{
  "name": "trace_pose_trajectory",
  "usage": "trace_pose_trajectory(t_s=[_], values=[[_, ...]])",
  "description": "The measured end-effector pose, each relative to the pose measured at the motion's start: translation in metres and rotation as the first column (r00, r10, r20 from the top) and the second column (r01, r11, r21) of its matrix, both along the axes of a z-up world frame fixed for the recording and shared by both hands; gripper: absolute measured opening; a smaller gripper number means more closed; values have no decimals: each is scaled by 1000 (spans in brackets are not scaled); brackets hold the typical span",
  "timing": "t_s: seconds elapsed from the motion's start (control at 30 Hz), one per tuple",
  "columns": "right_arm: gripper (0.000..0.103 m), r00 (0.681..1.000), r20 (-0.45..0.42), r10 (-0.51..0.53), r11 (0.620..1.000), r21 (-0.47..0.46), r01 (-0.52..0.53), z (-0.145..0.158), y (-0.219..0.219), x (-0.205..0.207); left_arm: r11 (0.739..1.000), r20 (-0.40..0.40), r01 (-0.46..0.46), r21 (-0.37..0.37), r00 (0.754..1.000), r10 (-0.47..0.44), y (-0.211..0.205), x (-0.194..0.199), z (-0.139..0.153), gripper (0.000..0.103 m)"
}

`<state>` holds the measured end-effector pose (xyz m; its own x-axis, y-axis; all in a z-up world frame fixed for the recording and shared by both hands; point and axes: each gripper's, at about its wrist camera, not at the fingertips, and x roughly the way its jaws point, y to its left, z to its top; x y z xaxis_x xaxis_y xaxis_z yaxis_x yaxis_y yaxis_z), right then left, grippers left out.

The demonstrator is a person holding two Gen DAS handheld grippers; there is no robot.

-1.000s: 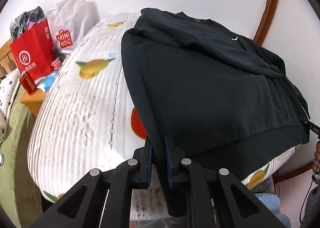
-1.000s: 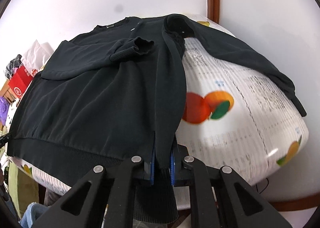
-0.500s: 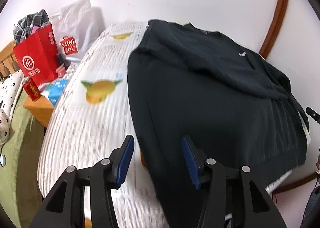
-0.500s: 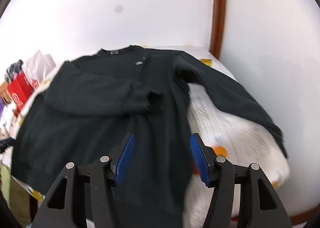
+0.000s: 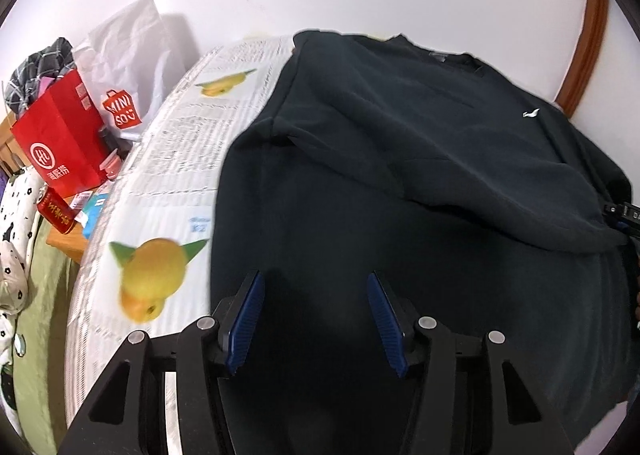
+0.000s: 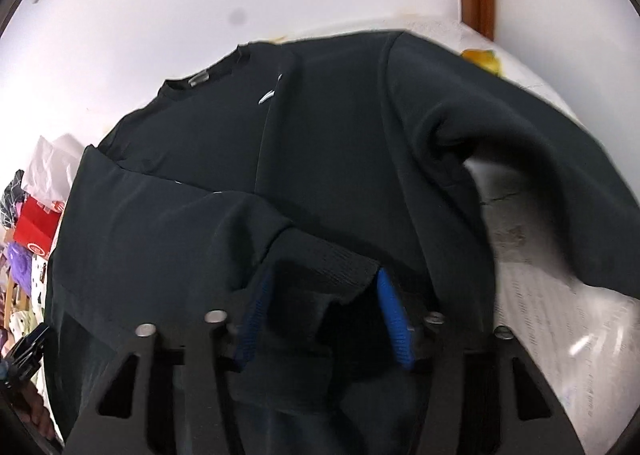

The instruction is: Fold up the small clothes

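Observation:
A black sweatshirt lies face up on a table with a fruit-print cloth. One sleeve is folded across its chest, and its ribbed cuff lies between the blue pads of my right gripper, which is open. The other sleeve stretches to the right. My left gripper is open and empty over the sweatshirt's lower left body. The sweatshirt also fills the right wrist view.
A red paper bag, a white Miniso bag and a red can stand on a low stand left of the table. White wall and a brown door frame stand behind.
Both grippers let go of the sweatshirt's bottom hem, opened and moved forward over the garment. The right one now has the folded sleeve's cuff between its pads.

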<state>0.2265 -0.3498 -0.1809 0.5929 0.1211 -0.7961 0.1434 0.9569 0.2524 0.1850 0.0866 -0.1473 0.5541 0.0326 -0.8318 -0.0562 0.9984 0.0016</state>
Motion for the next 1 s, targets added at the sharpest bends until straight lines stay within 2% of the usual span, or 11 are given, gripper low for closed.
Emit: trace_pose_trajectory(t_s=[0.07,0.23,0.33,0.43,0.5,0.63,0.77,0.8,0.87,0.97,1.0], values=[[15,998,22,63,998,1,-63,5,8,3,1000,-6,-5,15,1000,5,-3,7,-5,51],[15,977,149,153,987,-73,-143,57,23,16,999,24,-10,45,1000,9,-5,9,-10,57],[15,961,212,180,983,-84,-166,88,24,36,999,37,-14,39,999,13,-3,9,-11,61],[15,948,269,167,982,-127,-137,113,16,61,1000,48,-28,8,998,28,4,9,-13,63],[15,948,291,131,988,-117,-101,120,0,74,1000,51,-30,7,998,29,4,8,-13,63],[15,971,237,40,995,-96,-17,105,-32,93,1000,50,-29,8,998,29,4,8,-13,64],[18,996,85,23,998,-66,-18,61,-49,101,1000,51,-29,2,998,29,5,8,-13,64],[24,999,44,21,997,-78,-17,48,-48,102,1000,50,-27,5,998,27,5,8,-12,64],[25,999,-36,19,991,-130,-23,32,-45,104,1000,40,-21,7,999,20,6,9,-11,63],[28,1000,-10,7,981,-196,-9,46,-39,97,1000,32,-14,15,999,14,8,11,-6,63],[37,999,37,4,978,-208,3,61,-33,93,1000,40,-16,24,999,15,9,11,-3,63]])
